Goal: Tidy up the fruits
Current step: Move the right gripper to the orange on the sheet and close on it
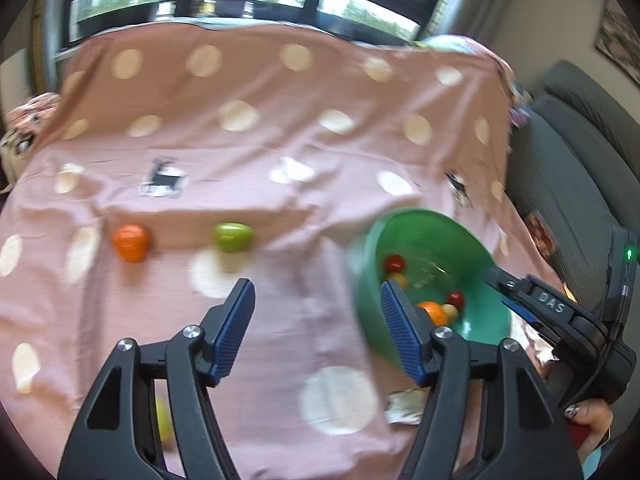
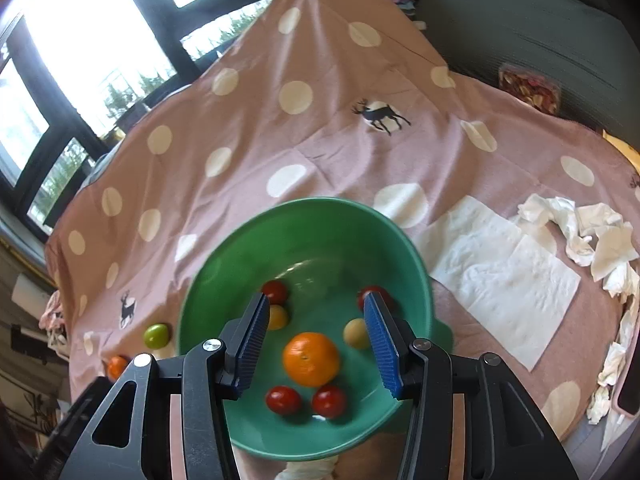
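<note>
Both grippers tilt downward – left gripper (image 1: 316, 332) and right gripper (image 2: 316, 344) (jaws parted, empty).

Right gripper (image 2: 316, 336) fingers apart above green bowl (image 2: 224, 264) — orange (image 2: 311, 359), 4 red fruits inside.

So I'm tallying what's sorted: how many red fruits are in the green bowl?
4: two at the near side, one far left, one far right partly behind a finger; none visibly hidden.

Daylight is admitted through windows (image 2: 80, 60) at 11 o'clock, blown out there. Left-wrist view is motion-blurred; fisheye edges are curved and vignetted.
</note>
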Demonstrator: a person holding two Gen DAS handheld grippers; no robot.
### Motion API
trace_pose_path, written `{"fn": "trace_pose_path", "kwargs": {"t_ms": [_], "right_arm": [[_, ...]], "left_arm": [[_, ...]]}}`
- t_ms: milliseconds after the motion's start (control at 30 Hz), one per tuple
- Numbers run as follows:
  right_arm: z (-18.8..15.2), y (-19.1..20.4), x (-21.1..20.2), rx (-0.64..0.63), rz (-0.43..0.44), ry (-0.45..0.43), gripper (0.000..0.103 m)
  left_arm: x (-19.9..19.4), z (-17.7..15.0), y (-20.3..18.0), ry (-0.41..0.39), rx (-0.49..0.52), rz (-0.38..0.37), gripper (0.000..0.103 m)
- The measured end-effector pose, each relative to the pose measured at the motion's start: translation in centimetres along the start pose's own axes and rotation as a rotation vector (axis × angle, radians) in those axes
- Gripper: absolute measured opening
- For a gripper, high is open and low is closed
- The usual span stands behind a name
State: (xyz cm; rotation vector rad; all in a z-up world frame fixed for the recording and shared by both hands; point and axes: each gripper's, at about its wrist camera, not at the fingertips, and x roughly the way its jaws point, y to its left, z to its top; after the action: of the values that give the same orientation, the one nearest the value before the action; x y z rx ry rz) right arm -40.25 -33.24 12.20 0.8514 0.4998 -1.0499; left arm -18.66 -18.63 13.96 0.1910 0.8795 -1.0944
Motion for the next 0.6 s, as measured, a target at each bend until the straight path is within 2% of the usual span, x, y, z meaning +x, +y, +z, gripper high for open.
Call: {"fn": "trace_pose_path", "kwargs": {"t_ms": [167, 533, 600], "right_arm": [[-0.4, 1.7, -0.5, -0.039, 0.018, -0.016, 0.051], [-2.7, 8.6, -0.2, -0.240, 0.030, -0.005, 0.053], [-3.4, 10.4, -0.3, -0.286, 0.063, -0.002, 0.053]], "left_arm": [[-2.4, -1.1, 5.2, -0.059, -0.103, 0.084, 0.075], [-2.6, -2.3, 15.2, -0.052, -0.343, 0.187, 0.075], [-2.7, -2.4, 16.6, -0.052, -0.379, 0.202, 0.075]]}}
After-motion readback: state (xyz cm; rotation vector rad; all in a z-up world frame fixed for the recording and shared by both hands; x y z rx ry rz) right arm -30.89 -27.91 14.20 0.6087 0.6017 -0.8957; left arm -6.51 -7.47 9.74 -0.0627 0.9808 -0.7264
